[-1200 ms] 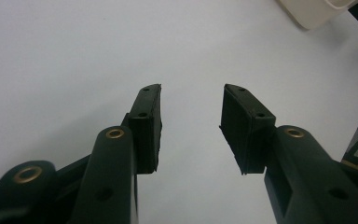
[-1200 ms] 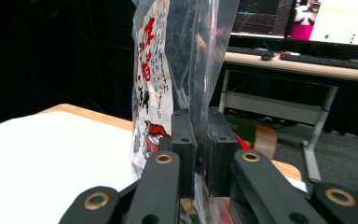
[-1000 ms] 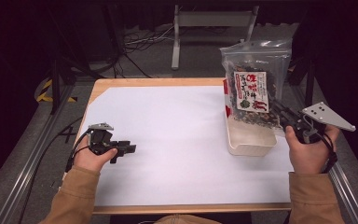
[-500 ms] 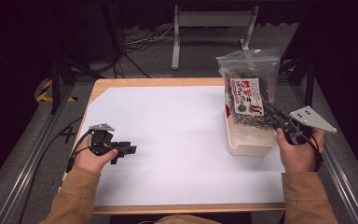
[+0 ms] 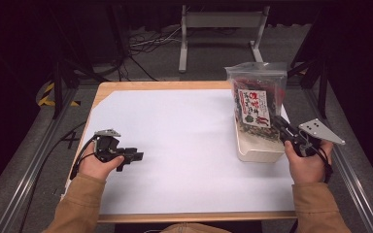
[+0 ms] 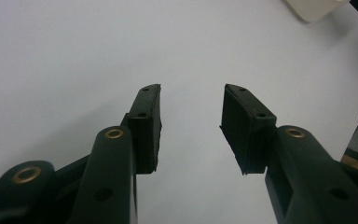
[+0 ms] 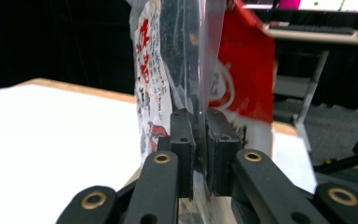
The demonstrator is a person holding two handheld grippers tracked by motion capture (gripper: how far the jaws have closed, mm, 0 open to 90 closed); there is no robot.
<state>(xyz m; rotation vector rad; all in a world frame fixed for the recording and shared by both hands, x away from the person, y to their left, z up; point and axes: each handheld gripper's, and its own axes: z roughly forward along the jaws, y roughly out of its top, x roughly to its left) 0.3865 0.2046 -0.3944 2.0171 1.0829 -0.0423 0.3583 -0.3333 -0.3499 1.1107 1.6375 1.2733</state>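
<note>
Clamped on the edge of a clear snack bag, the right gripper holds it upright with its lower end inside a cream tray at the right side of the white-covered table. Well apart, the left gripper rests low on the sheet, jaws apart and empty.

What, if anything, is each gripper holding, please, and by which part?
The right gripper pinches the clear plastic snack bag by its side edge; the left gripper holds nothing.
</note>
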